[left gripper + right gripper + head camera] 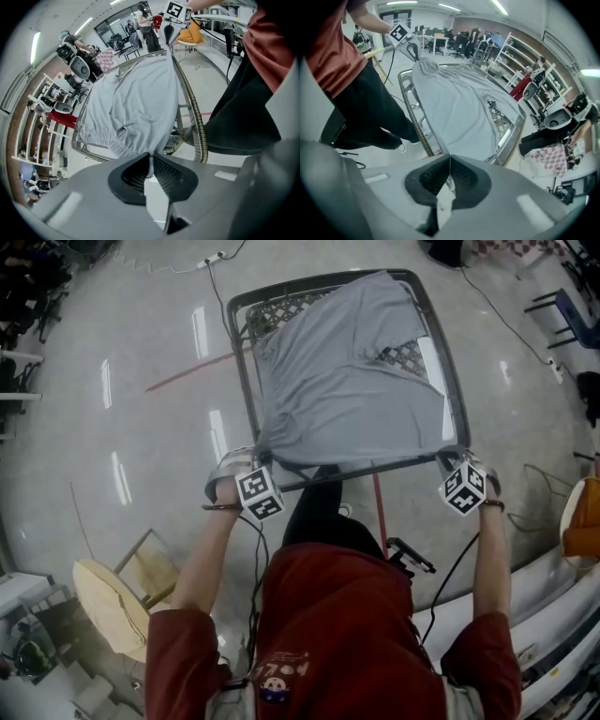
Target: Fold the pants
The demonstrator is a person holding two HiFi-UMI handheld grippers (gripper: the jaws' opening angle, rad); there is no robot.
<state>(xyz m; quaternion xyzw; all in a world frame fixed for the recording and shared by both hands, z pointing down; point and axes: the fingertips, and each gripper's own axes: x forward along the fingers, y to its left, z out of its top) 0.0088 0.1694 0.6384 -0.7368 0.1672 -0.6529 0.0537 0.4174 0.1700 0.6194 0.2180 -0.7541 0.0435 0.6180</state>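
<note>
From the head view, one pair of grey pants [347, 381] is lying spread over one metal mesh-topped table [241, 352], covering most of it. Two grippers are reaching to its near edge. The left gripper [255, 461] is meeting the near left corner of the cloth and the right gripper [457, 459] the near right corner. Each is carrying one marker cube [260, 494] with black-and-white squares and no words. The print on the back of the person's red top [277, 676] is too small to read.

In the left gripper view, the left gripper [151, 157] is pinching a thin edge of the pants [136, 103], jaws almost together with the cloth between the pads. The fabric is stretching away over the table rim [196, 119].

In the right gripper view, the right gripper [449, 158] is clamping the other corner of the pants [459, 108], jaws closed tight on what looks like a single thin hem. The table's far rim [513, 136] is showing bare beside the cloth.
</note>
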